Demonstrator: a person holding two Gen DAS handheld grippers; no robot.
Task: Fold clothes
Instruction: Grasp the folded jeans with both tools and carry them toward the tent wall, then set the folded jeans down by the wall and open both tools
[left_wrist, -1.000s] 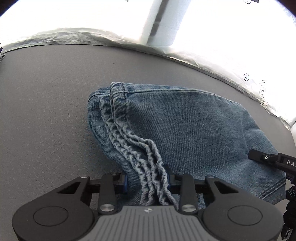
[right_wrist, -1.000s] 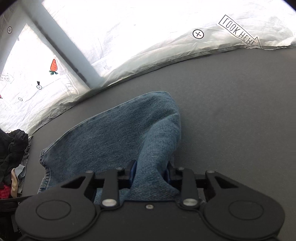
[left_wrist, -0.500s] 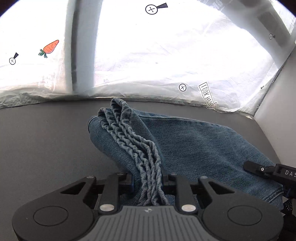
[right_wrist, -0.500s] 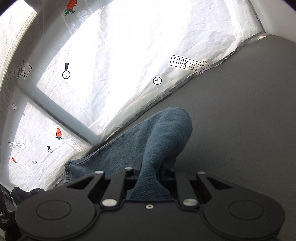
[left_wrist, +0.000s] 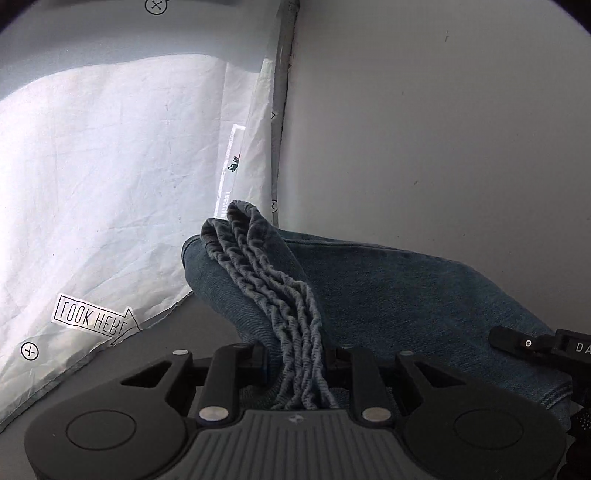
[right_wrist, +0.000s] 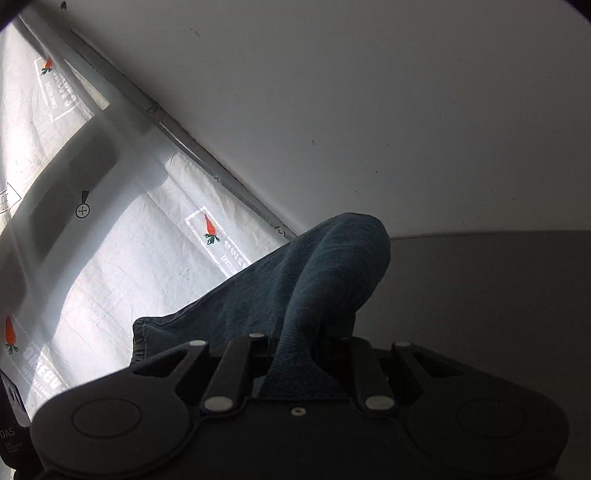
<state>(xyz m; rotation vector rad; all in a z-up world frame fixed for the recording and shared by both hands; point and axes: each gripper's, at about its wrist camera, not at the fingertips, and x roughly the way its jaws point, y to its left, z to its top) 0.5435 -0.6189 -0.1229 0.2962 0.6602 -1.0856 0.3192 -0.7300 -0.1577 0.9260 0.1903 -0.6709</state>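
Note:
The folded blue jeans (left_wrist: 406, 295) are held up in the air between both grippers. My left gripper (left_wrist: 295, 362) is shut on the bunched stitched hems (left_wrist: 280, 295) at the jeans' left end. My right gripper (right_wrist: 301, 354) is shut on a folded denim edge (right_wrist: 325, 273) at the other end. The tip of the right gripper (left_wrist: 532, 343) shows at the right edge of the left wrist view. The fingertips of both grippers are hidden by the cloth.
A dark grey tabletop (right_wrist: 480, 280) lies below and to the right. A crinkled white sheet (left_wrist: 103, 177) with "LOOK HERE" and carrot marks hangs at the left. A plain white wall (left_wrist: 443, 129) fills the right and top.
Both grippers have lifted the jeans off the table and tilted upward. The views now face the wall and sheet instead of the tabletop. Both grips stay shut.

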